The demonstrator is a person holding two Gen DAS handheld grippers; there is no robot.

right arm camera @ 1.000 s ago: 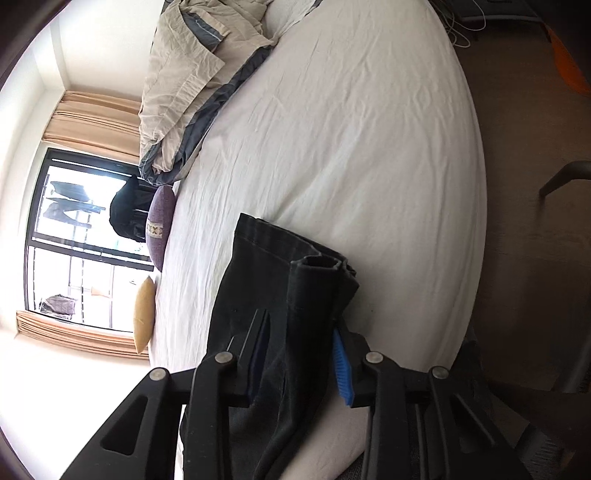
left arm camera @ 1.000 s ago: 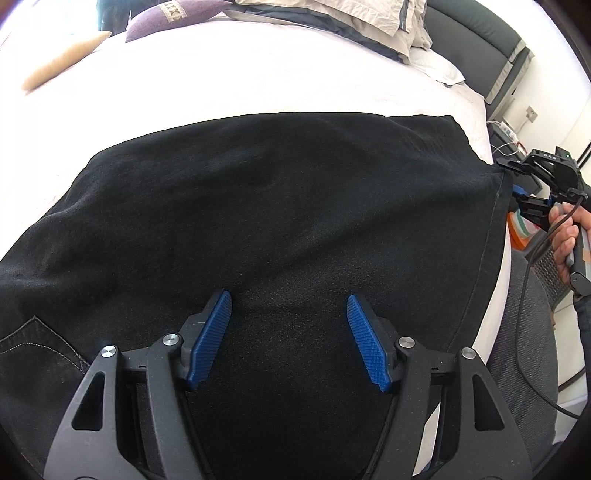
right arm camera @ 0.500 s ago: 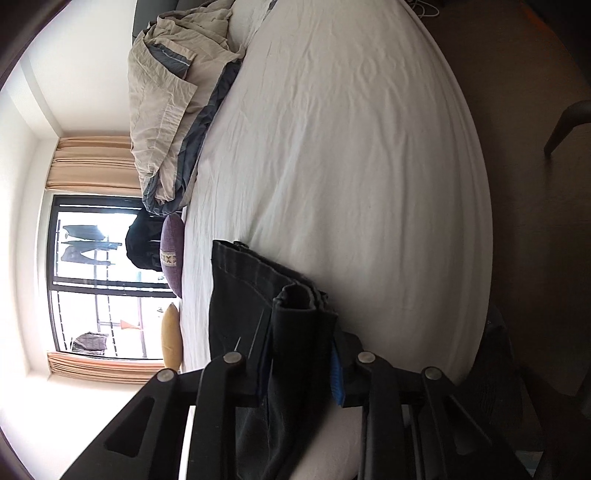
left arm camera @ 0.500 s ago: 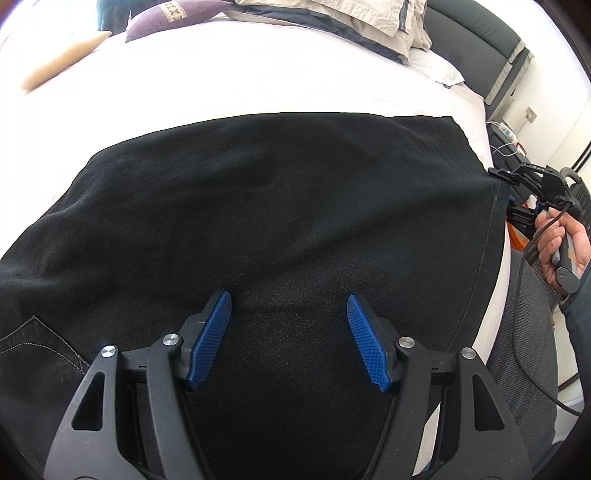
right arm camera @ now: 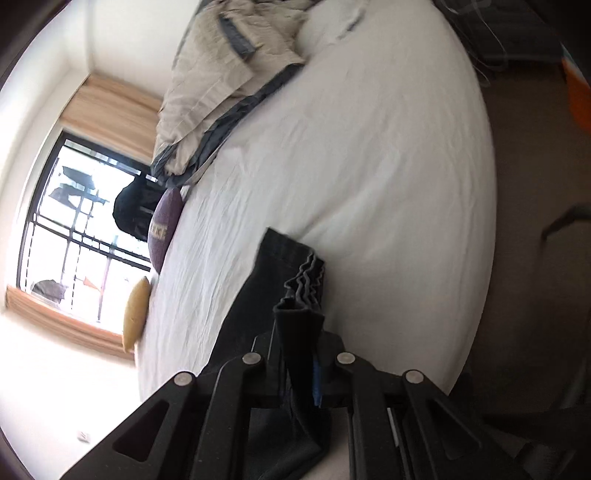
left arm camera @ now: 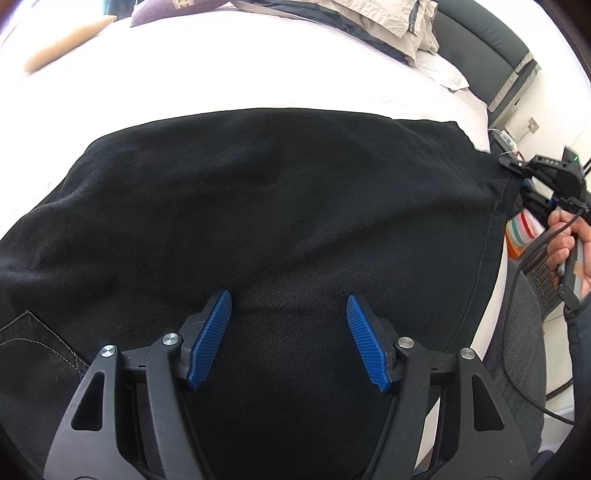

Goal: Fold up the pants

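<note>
Black pants lie spread across a white bed, a stitched pocket at the lower left. My left gripper hovers just over the middle of the cloth, open, nothing between its blue pads. At the pants' right edge my right gripper meets the hem corner, held by a person's hand. In the right wrist view the right gripper is shut on a bunched fold of the hem, raised off the sheet, with the rest of the pants trailing behind.
A crumpled beige and grey duvet and a white pillow lie at the head of the bed by the dark headboard. A tan cushion and a purple cushion rest at the far side. A brown floor borders the bed.
The right gripper's jaws have closed onto the hem fold, and it has risen and rolled with the cloth. My left gripper and the spread pants have stayed put.
</note>
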